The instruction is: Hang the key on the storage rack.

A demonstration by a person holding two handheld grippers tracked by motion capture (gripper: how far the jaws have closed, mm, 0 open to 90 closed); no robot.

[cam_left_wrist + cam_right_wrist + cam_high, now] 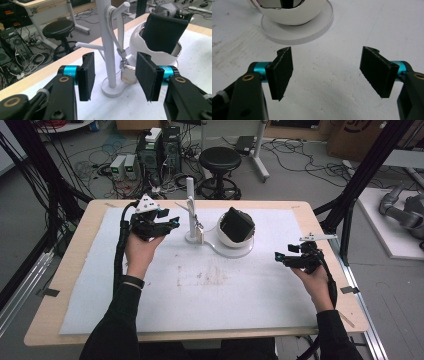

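Observation:
A white peg stand [191, 215] rises at the back middle of the white mat [210, 295]. From one peg a grey strap [119, 32] hangs down with a small metal padlock [127, 73] at its end. To the right sits a white egg-shaped cup [235, 239] on a round base, with a black square piece [237, 224] leaning in it. My left gripper [169, 218] is open, just left of the stand. In the left gripper view my left gripper [116, 75] frames the stand's pole [107, 50] and the padlock, apart from both. My right gripper [281, 255] hovers open over bare mat, right of the cup. In the right gripper view my right gripper [330, 71] holds nothing, the cup [292, 10] beyond it.
The mat covers most of a wooden table [75, 245]. Behind the table on the floor are a black stool [220, 160], computer cases [155, 147] and many cables. Black frame posts [360, 175] stand at both sides.

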